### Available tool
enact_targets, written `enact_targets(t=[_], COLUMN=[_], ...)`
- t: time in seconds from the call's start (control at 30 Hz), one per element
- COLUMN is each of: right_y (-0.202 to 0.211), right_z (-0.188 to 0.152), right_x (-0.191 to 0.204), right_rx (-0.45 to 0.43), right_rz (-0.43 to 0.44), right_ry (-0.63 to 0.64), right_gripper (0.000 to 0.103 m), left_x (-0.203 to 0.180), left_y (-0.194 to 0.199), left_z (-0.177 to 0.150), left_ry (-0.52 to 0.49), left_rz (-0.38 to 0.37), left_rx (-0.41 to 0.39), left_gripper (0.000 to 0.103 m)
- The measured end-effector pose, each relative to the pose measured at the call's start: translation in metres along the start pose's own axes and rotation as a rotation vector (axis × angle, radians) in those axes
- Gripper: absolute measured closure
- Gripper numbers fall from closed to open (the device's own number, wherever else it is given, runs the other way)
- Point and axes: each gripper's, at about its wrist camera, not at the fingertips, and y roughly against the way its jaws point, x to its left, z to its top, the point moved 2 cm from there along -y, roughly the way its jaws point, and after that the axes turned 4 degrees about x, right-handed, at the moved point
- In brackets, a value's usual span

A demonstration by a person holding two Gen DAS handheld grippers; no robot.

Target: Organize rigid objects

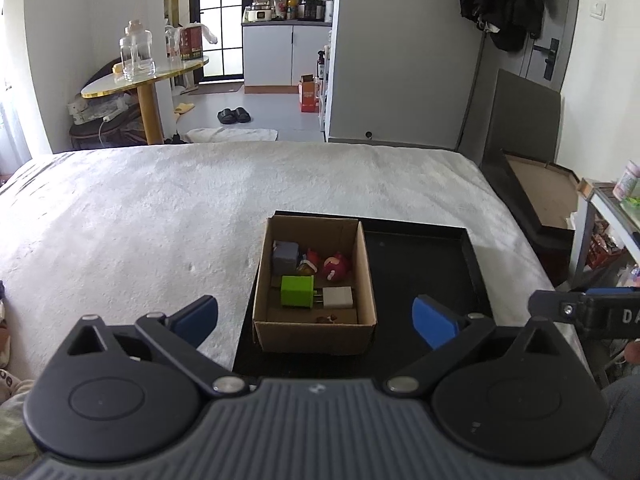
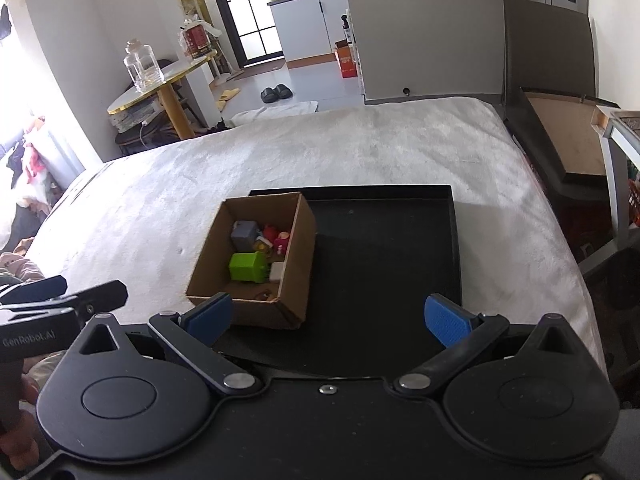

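"GenRobot.AI" on the left gripper [image 2: 64, 300]; "DA" on the right gripper [image 1: 592, 308].

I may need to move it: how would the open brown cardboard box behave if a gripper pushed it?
The open brown cardboard box probably slides easily on the smooth black tray. It holds only small items, so it seems light; its thin walls may flex.
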Motion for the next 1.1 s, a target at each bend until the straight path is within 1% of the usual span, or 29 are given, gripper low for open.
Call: enact_targets(t=[0.07, 0.13, 0.17, 0.23, 0.5, 0.63, 1.1], right_y=[0.004, 0.009, 0.013, 0.019, 0.028, 0.027, 0.029], right_z=[-0.001, -0.003, -0.005, -0.009, -0.029, -0.034, -0.042], right_x=[0.004, 0.004, 0.006, 0.009, 0.016, 0.019, 0.030], right_rx=[0.007, 0.025, 0.016, 0.002, 0.018, 0.024, 0.024], right_rz=[0.004, 0.025, 0.030, 0.018, 0.007, -0.013, -0.031], right_ry=[-0.014, -0.058, -0.066, -0.068, -0.121, -0.132, -0.118], right_gripper=[0.000, 0.000, 0.000, 0.000, 0.000, 0.000, 0.000], left_x=[-0.001, -0.002, -0.002, -0.001, 0.004, 0.007, 0.013], left_y=[0.007, 0.014, 0.018, 0.023, 0.034, 0.034, 0.034], left_z=[-0.003, -0.005, -0.007, -0.009, -0.016, -0.021, -0.029], left_ry=[-0.015, -0.026, -0.026, -0.029, -0.039, -0.038, -0.042], left_rz=[-0.005, 0.000, 0.000, -0.011, 0.000, -0.002, -0.001], left_rx=[0.000, -0.008, -0.011, -0.013, -0.022, -0.016, -0.007], left_gripper=[0.000, 0.000, 0.000, 0.000, 0.000, 0.000, 0.000])
